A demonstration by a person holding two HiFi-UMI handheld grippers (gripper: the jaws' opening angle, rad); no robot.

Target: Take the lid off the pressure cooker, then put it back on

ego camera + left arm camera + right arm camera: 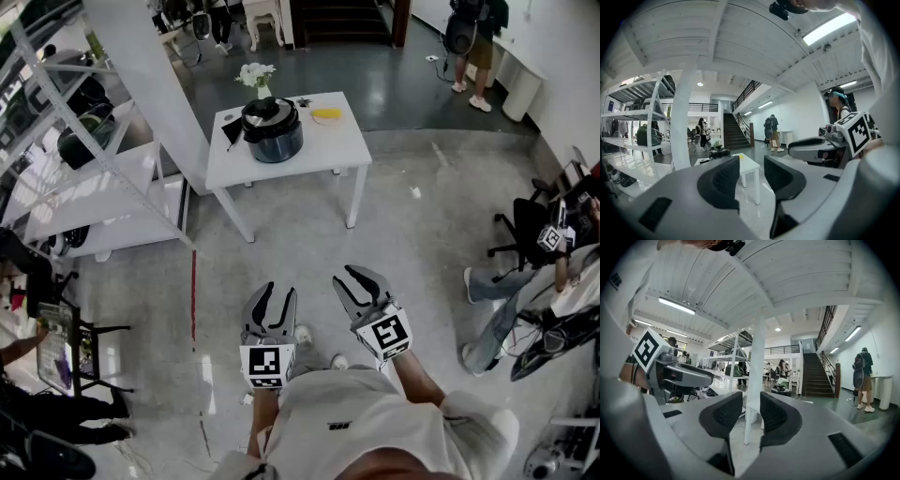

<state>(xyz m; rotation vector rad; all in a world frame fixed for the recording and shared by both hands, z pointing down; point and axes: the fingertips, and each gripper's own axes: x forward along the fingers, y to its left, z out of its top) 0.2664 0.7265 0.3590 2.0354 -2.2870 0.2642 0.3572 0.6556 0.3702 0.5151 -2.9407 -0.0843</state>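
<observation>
Floor of bare grey concrete [309,244] lies open between the person and the white table [323,150], with room to walk up to its near edge. The pressure cooker [273,131] stands about mid-table, a little toward the left edge, with its lid [270,111] seated on top. A vase of white flowers [257,77] sits at the far edge behind it, and a yellow item [326,114] lies toward the far right corner. The left gripper [278,289] and the right gripper [349,277] are held side by side near the person's body, well apart from the table. Each is clenched on nothing, its ribbed pads drawn close with only floor and table showing past them. A white shelving rack [94,187] crowds the left side, its slanted brace reaching near the table's left edge, and a red line [194,291] runs along the floor beside it. To the right, a seated person [525,300] and an office chair [525,230] sit well apart from the table's right edge.
</observation>
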